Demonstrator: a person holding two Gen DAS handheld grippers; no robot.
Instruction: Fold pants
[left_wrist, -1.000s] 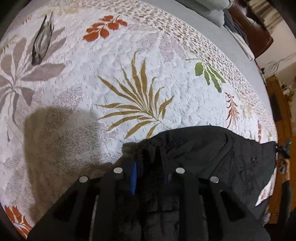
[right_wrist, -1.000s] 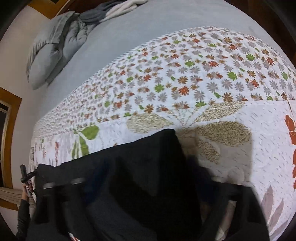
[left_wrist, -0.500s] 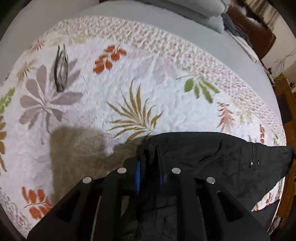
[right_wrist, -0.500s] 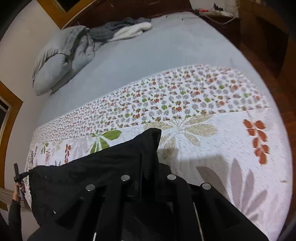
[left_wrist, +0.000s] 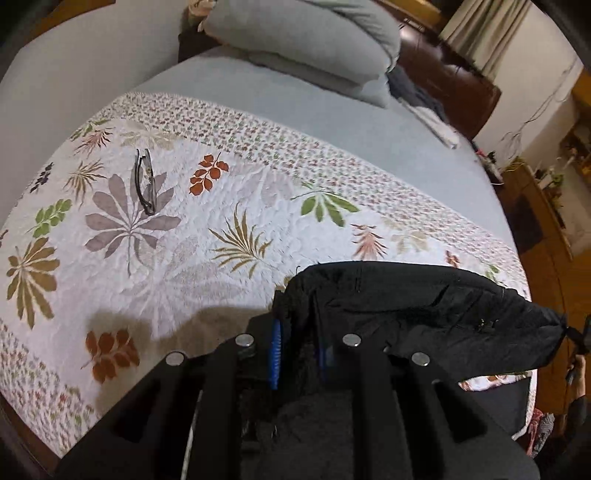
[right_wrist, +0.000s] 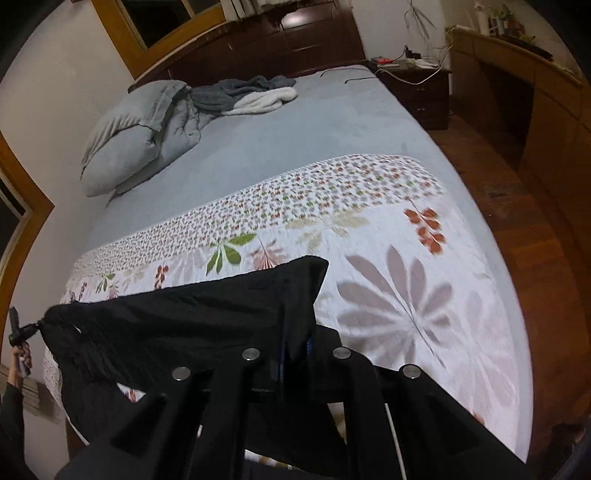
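Pants (left_wrist: 424, 317), black, soft and limp, hang stretched above the quilt's (left_wrist: 221, 192) near edge, left gripper (left_wrist: 295, 354) and right gripper (right_wrist: 293, 354) each clamped on an upper corner, likeliest the safest hold.

Your right gripper (right_wrist: 295, 347) is clamped on a corner of the black pants (right_wrist: 184, 317), the cloth pinched between its blue pads. From there the fabric stretches taut toward the bed's left edge, where your left gripper (right_wrist: 18, 328) grips the other end, your hand (right_wrist: 20, 360) just below it. The pants hang above the leaf-print quilt (right_wrist: 388, 295) spread over the foot end of the bed (right_wrist: 314, 129). A folded grey duvet (right_wrist: 136, 136) and a grey-and-white blanket (right_wrist: 247, 94) lie at the headboard end.
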